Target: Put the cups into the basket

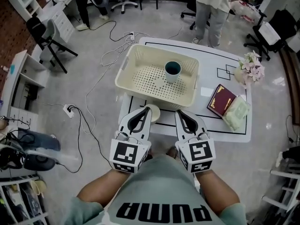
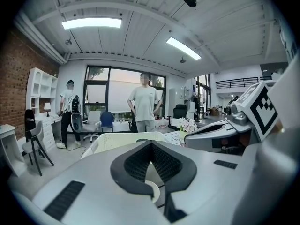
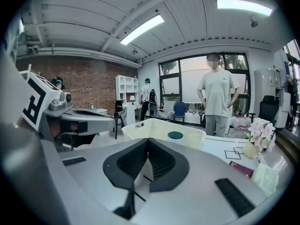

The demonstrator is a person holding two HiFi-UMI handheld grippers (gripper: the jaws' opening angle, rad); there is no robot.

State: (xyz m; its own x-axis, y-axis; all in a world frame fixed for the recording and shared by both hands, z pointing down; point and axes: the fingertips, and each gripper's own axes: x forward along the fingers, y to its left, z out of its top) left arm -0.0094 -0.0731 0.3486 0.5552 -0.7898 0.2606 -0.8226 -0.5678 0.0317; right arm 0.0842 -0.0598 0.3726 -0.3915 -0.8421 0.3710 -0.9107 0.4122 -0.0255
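A cream perforated basket (image 1: 140, 78) stands on the white table (image 1: 234, 130), with a white cup with a teal inside (image 1: 172, 71) upright in its right half. A second cream cup (image 1: 155, 114) stands on the table just in front of the basket. My left gripper (image 1: 148, 108) is shut and empty, its tips beside this cup's left rim. My right gripper (image 1: 179, 112) is shut and empty, a little to the cup's right. In the left gripper view the cup's rim (image 2: 153, 191) shows below the shut jaws. The right gripper view shows the basket (image 3: 154, 129) and the teal cup (image 3: 175, 136) ahead.
A dark red book (image 1: 221, 100) and a pale green packet (image 1: 236, 112) lie at the table's right. A vase of pink flowers (image 1: 250, 68) stands at the far right corner. A person (image 1: 211, 8) stands beyond the table. Cables and a power strip (image 1: 69, 110) lie on the floor at left.
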